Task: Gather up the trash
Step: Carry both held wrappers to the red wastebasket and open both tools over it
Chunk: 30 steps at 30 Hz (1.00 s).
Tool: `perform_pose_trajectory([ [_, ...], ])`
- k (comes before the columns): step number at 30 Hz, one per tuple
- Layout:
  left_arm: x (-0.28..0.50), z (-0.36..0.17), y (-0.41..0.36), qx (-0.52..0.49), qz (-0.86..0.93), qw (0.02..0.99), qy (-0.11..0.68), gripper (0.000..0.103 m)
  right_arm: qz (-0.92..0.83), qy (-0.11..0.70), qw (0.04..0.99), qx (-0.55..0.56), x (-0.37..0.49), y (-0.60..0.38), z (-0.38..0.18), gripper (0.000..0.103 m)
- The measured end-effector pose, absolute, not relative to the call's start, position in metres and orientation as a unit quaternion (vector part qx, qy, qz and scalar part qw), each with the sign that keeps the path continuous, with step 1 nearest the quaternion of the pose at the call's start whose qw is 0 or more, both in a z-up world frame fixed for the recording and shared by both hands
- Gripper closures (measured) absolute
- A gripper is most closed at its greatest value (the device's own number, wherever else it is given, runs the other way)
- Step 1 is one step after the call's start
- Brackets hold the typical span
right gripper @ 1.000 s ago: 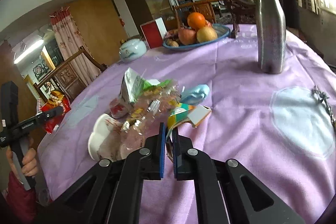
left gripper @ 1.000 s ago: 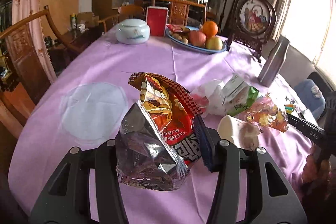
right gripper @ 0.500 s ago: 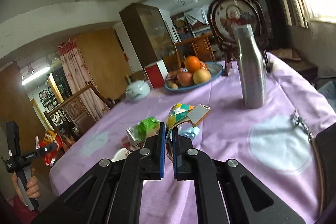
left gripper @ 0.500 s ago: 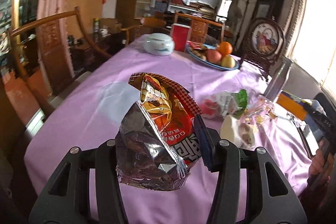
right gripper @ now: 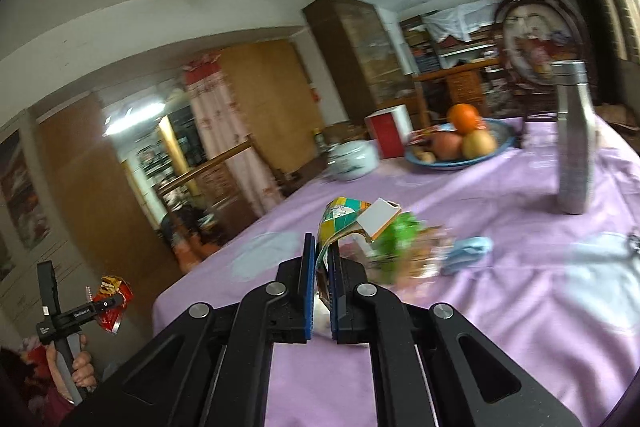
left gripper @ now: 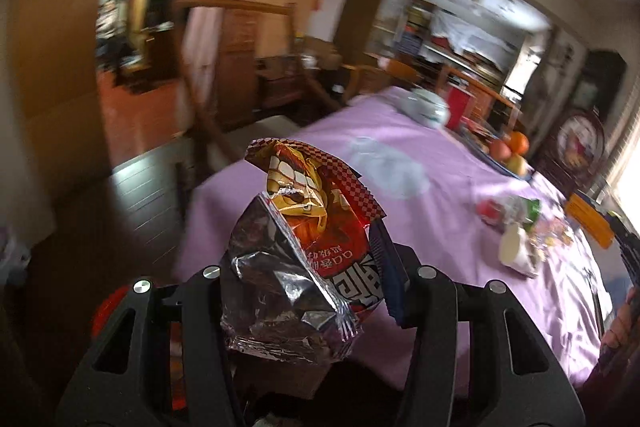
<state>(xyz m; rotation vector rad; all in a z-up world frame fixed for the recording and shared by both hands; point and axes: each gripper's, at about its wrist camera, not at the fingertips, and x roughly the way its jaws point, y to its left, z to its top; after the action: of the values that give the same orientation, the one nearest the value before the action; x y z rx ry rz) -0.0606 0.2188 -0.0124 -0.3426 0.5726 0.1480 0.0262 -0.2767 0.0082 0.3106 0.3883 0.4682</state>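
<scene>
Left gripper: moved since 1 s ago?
Yes. The left gripper, gripping the red snack bag, swung left off the purple table; the fruit bowl slid right.

Crumpled red snack bag (left gripper: 320,247), held aloft

Motion blur smears both fisheye views; window glare (left gripper: 630,183) whitens the right edge, and corners perhaps vignette dark.

The fruit bowl (right gripper: 454,155) sits at the far end of the table (right gripper: 500,291). The lidded pot (right gripper: 352,159) and box (right gripper: 387,134) stand to its left, the bottle (right gripper: 575,139) to its right. Wrappers (right gripper: 404,251) lie nearer, mid-table.
</scene>
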Motion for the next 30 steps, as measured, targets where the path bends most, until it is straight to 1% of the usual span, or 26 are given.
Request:
perform_pose_trajectory([
  [5,-0.089,-0.035,0.26,-0.207,0.119,0.925,0.297,0.052,0.281,0.209,0.927,0.136,0.03,-0.233,0.012,0.097],
  [17,-0.098,-0.119,0.323,-0.269,0.17,0.877,0.359,0.051,0.355,0.256,0.896,0.072,0.028,-0.13,0.014,0.097],
  [18,-0.098,-0.127,0.327,-0.272,0.172,0.873,0.368,0.046,0.363,0.262,0.892,0.064,0.028,-0.117,0.013,0.097],
  [19,-0.099,-0.134,0.331,-0.274,0.173,0.869,0.374,0.038,0.371,0.269,0.887,0.057,0.029,-0.104,0.013,0.097],
  [20,-0.099,-0.144,0.335,-0.279,0.177,0.862,0.384,0.033,0.379,0.276,0.882,0.051,0.029,-0.09,0.012,0.097],
  [21,-0.1,-0.152,0.34,-0.284,0.184,0.856,0.392,0.026,0.387,0.281,0.877,0.046,0.03,-0.08,0.011,0.097],
  [22,-0.099,-0.156,0.341,-0.287,0.189,0.852,0.395,0.023,0.396,0.288,0.871,0.04,0.03,-0.067,0.01,0.097],
  [23,-0.101,-0.162,0.347,-0.294,0.196,0.848,0.396,0.021,0.405,0.294,0.865,0.032,0.029,-0.053,0.009,0.097],
  [25,-0.108,-0.168,0.359,-0.309,0.208,0.841,0.392,0.014,0.421,0.303,0.855,0.017,0.026,-0.028,0.006,0.097],
  [30,-0.126,-0.164,0.382,-0.318,0.261,0.838,0.358,0.009,0.467,0.327,0.821,-0.029,0.011,0.042,-0.006,0.097],
])
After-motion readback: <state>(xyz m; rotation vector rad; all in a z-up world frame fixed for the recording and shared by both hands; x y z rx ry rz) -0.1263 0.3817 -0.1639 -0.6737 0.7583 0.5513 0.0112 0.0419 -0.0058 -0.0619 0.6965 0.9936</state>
